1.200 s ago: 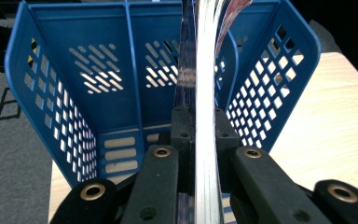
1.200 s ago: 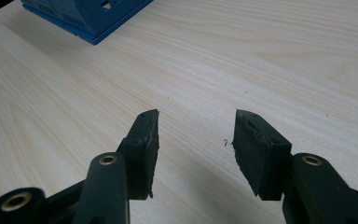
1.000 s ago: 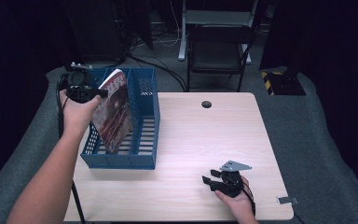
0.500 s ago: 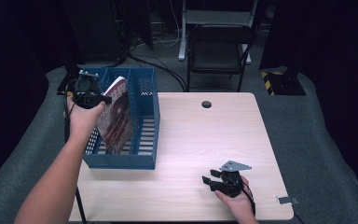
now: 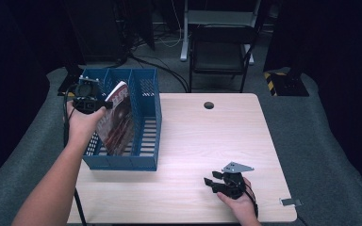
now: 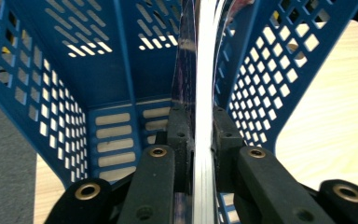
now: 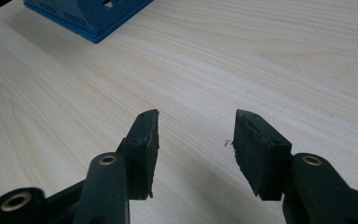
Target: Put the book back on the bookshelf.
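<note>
Your left gripper point(image 5: 104, 104) is gripping the magazine point(image 5: 118, 122) by its top edge, pads point(image 6: 179, 140) pressing on both sides though the jaws have just been easing apart a little. The magazine is standing tilted inside the blue rack point(image 5: 148, 160), at the table's point(image 5: 207, 141) left end. Your right gripper point(image 7: 195, 140) is resting near the table's front edge, jaws spread, grasping nothing.

High cam above table point(image 5: 193, 141) facing fwd/down, gripper cams close-up, all share blue rack point(image 5: 146, 141).
</note>
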`<state>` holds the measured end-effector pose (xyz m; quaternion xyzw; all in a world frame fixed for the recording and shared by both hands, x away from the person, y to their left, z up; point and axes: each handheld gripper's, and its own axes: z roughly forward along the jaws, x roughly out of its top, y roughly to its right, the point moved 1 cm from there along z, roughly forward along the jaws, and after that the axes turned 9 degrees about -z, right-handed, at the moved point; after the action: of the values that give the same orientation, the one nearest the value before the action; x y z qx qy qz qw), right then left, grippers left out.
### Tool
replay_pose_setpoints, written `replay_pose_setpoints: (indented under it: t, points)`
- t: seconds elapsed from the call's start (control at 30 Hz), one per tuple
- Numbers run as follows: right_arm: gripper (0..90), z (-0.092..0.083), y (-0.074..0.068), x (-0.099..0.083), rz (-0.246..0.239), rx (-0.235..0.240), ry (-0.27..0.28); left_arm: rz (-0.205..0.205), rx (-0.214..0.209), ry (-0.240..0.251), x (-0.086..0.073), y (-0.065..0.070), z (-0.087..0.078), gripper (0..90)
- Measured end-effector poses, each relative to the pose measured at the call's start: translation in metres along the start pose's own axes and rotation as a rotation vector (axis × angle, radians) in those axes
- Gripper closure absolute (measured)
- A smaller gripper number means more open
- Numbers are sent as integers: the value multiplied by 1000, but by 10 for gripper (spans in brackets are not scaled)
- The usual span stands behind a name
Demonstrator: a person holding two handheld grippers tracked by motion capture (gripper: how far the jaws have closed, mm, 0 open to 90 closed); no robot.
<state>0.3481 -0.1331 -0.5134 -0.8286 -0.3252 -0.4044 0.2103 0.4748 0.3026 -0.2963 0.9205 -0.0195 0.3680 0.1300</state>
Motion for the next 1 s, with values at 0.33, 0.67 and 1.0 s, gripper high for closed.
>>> replay_pose_setpoints:
  t: [0.33,0.67,1.0]
  points:
    - [502,1,0,0,-2,-1,-5,25,-17,-23,-6,3,-12,755]
    - [502,3,-1,-1,-2,-1,-7,48,-30,-22,-13,4,-25,756]
    - [501,3,-2,-2,-1,4,-18,74,-29,-21,-21,3,-30,757]
